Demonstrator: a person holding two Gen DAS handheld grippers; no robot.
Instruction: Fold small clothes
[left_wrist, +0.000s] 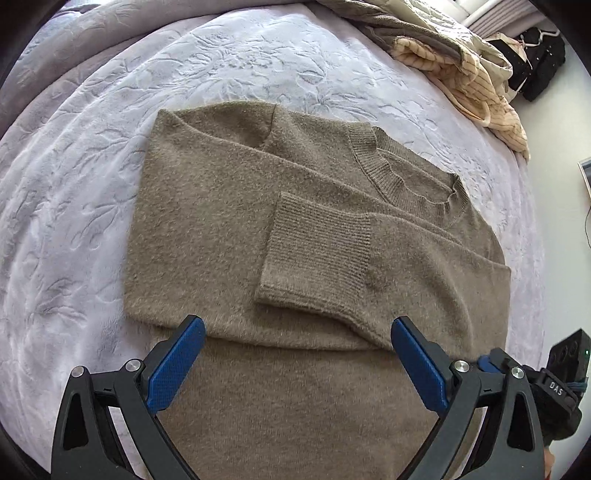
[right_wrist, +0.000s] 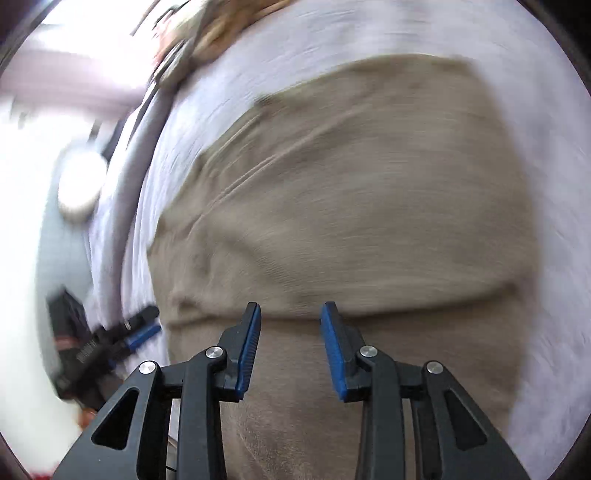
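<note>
One sweater (left_wrist: 229, 236), olive-brown and fuzzy, lies flat on the bed (left_wrist: 74, 192), which is covered by a pale lilac embossed blanket. Everything here is placed against that sweater. Both sleeves are folded in across its chest, and one ribbed cuff (left_wrist: 317, 254) rests on top near the middle, below the ribbed collar (left_wrist: 402, 173). The collar end points to the far side of the bed; the hem end runs toward the camera, under the tools.

Beyond the collar, at the far edge of the bed, sits a heap of other laundry (left_wrist: 461, 74): a cream striped piece and a grey-beige one can be told apart (the rest of the pile is too bunched to count). Past that heap, off the bed, are dark things (left_wrist: 543, 62) that cannot be made out. Nothing lies on the sweater itself.

Two grippers are in view. The left gripper (left_wrist: 297, 334) hangs over the sweater's lower half with its blue pads spread wide, one each side of the cuff's lower edge, pinching nothing. The right gripper (right_wrist: 291, 321) is over the same lower half from the other side; its view is badly smeared, yet the blue pads stand partly apart with bare knit showing between them, gripping nothing. Each tool also shows at the edge of the other's view.
</note>
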